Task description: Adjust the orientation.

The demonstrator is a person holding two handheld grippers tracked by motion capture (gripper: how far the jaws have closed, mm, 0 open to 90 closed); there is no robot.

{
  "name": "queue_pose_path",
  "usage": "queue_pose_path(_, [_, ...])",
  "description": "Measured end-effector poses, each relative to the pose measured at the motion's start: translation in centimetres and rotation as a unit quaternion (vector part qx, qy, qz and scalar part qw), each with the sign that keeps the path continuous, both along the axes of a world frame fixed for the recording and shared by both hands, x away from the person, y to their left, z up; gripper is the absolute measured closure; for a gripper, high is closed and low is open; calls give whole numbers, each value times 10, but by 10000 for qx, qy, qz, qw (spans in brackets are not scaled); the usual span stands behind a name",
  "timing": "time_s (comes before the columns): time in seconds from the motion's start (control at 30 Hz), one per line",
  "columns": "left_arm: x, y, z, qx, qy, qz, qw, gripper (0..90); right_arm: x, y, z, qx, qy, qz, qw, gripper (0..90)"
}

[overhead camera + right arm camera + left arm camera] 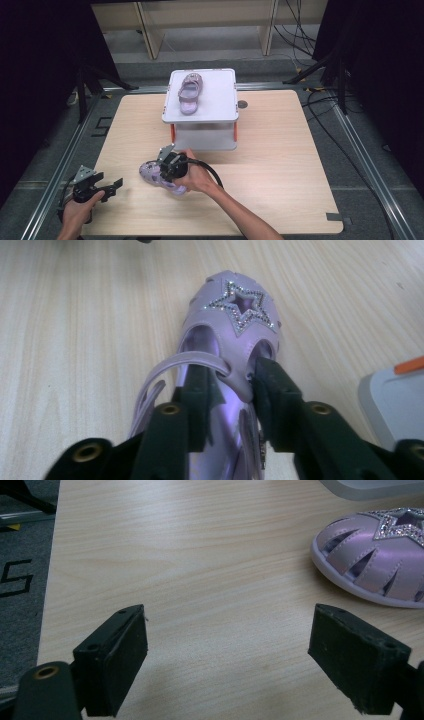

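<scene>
From the high view, two purple sandals are on show: one sits on top of a white stand (pixel 227 95) at the far middle of the wooden table (pixel 280 165), toe toward the person, and it is the shelved sandal (pixel 189 92). The other, the near sandal (pixel 152 172), lies on the table in front of the stand, and the right gripper (pixel 167 167) is down on it with the person's hand behind. The left gripper (pixel 112 187) rests near the table's left front corner, well apart from the shoe. So the count is two sandals, one stand, two grippers.

In the left gripper view the two black jaws stand wide apart over bare wood with nothing between them. The toe of the near sandal (pixel 372 557), with its glittery star, lies off to the upper right, not touched.

In the right gripper view the jaws are drawn in on the near sandal (pixel 235 325): one pad sits inside the shoe's opening and the other outside its wall, and they appear to pinch the upper just behind the star. A corner of the stand (pixel 395 400) shows at the right edge.

The step in hand looks like picking up the second sandal to pair it with the one on the stand. The next move calls for a firm pinch, then a clean lift high enough to clear the stand's top edge, setting it down beside the first in the free space.
</scene>
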State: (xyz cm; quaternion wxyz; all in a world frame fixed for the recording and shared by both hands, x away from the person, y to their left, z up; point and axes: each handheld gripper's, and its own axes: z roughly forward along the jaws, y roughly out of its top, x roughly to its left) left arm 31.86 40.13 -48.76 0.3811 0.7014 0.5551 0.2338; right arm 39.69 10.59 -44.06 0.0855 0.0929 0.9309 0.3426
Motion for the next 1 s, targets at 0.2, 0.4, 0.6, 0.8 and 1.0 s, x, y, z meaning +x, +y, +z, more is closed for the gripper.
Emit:
queue_pose_path(0.2, [0,0,0,33,-9,-39,10000,151,-4,-7,1,43,-79,-196,9998,780])
queue_pose_path(0.4, [1,0,0,7,-4,-16,10000,151,-10,-18,3,31,-36,-575,9983,786])
queue_pose_path(0.6, [1,0,-1,-32,-59,-36,10000,151,-16,-21,5,121,301,-875,9956,776])
queue_pose_path(0.8, [0,0,0,17,-4,-32,10000,151,-18,-21,6,471,696,-1133,9900,708])
queue_pose_path(1.0, [1,0,-1,-27,-51,-36,10000,152,-22,-16,11,421,393,-1021,9931,652])
